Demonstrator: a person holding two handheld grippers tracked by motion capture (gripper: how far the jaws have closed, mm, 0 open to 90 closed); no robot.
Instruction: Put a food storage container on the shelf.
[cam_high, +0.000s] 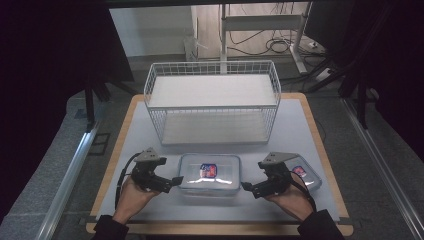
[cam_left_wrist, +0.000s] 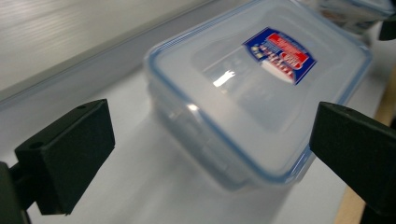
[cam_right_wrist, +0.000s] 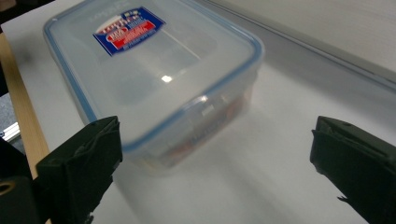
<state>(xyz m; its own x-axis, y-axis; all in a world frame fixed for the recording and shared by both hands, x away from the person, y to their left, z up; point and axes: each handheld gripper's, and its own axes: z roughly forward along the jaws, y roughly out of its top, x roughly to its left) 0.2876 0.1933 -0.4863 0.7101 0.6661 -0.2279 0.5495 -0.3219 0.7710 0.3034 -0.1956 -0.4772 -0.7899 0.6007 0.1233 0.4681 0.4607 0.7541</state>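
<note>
A clear plastic container (cam_high: 210, 174) with a blue-rimmed lid and a red-and-blue label lies flat near the table's front, between my two grippers. My left gripper (cam_high: 176, 181) points at its left end, jaws wide open and not touching it. My right gripper (cam_high: 248, 187) points at its right end, also open and just off the box. In the left gripper view the container (cam_left_wrist: 252, 93) lies ahead of the open left gripper (cam_left_wrist: 215, 158). The right gripper view has the container (cam_right_wrist: 154, 70) ahead and left of the open right gripper (cam_right_wrist: 215, 163).
A white wire basket shelf (cam_high: 212, 100) stands on its side behind the container, open side facing me. A second clear lidded container (cam_high: 306, 172) sits at the right, behind my right hand. The wooden table edge (cam_high: 220, 229) runs close in front.
</note>
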